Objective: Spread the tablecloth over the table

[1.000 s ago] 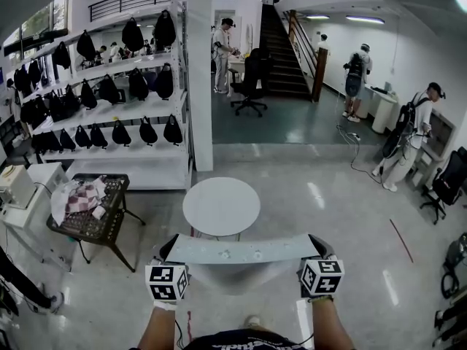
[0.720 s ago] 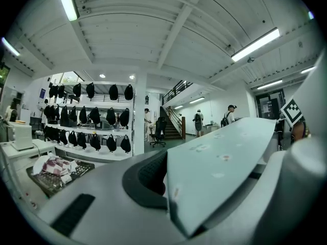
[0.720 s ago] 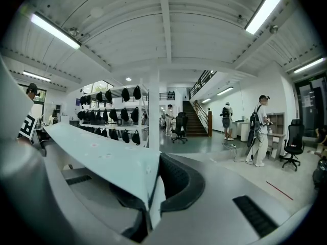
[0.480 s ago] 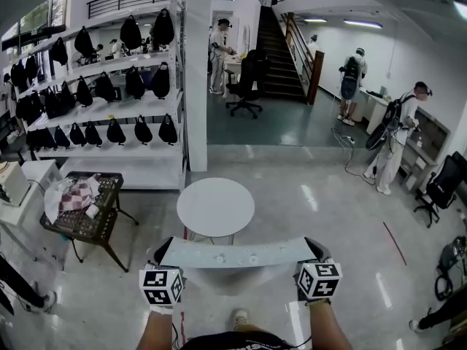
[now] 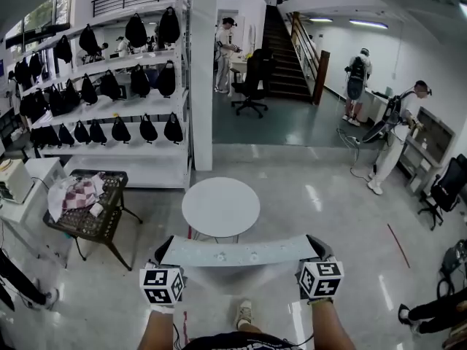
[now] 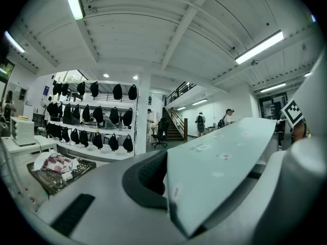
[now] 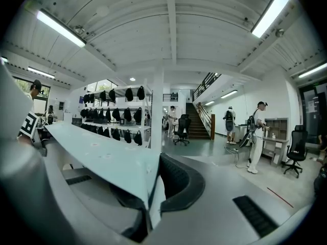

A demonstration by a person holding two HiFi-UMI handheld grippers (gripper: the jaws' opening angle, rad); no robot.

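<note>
A pale grey-green tablecloth (image 5: 237,251) with small flower prints is stretched flat and taut between my two grippers, at about waist height. My left gripper (image 5: 165,251) is shut on its left corner, and my right gripper (image 5: 318,248) is shut on its right corner. The left gripper view shows the tablecloth (image 6: 219,167) running off to the right from the jaws. In the right gripper view the tablecloth (image 7: 104,160) runs off to the left, its corner folded down between the jaws. A small round white table (image 5: 220,205) stands bare on the floor just beyond the cloth.
A black mesh cart (image 5: 87,223) with a checked cloth stands to the left of the table. White shelves (image 5: 109,115) of black bags line the back left, next to a white pillar (image 5: 203,79). Several people stand at the back and right, by a staircase (image 5: 283,49).
None of the things has moved; the cloth stays stretched between the shut grippers. The head view has shifted slightly, and the person at the right has stepped a little.
</note>
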